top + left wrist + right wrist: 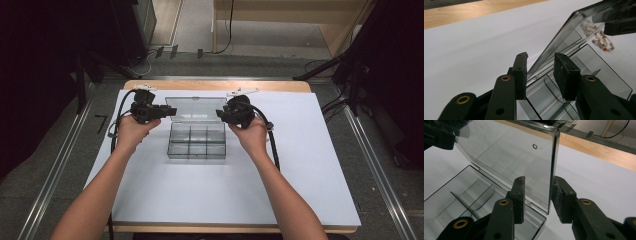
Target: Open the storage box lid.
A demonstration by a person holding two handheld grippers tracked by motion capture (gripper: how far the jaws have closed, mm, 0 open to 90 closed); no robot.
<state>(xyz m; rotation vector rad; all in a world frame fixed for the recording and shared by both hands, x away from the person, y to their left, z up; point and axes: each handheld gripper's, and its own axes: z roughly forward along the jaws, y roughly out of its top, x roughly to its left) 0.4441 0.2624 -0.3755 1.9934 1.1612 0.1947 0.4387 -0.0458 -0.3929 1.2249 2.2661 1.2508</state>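
High view, scene: a smoky transparent plastic compartment box [196, 142] sits mid-table on a white sheet [200, 200] over the wooden table [215, 85], its hinged flat lid [195, 107] raised at the far side.
High view, hands: the left gripper [170, 111] meets the lid's left end and the right gripper [220, 115] its right end, one hand on each.
High view, compartments: they look empty.
Left gripper view, jaws: the left gripper [540, 75] has its jaws released, standing either side of the lid [564, 35] edge with a gap showing, so nothing is clamped.
Left gripper view, extras: a string of small pale and orange beads [600, 40] shows near the lid's far end; whether it lies behind the lid or is a reflection I cannot tell.
Right gripper view, jaws: the right gripper [537, 197] likewise straddles the lid [511, 157] edge, jaws apart, the edge close to one pad.
Right gripper view, base: the open tray [449, 195] lies below.
Progress, judged: the lid is up and the box open; both ends are bracketed but not gripped, and whether the lid goes further back or down is undecided.
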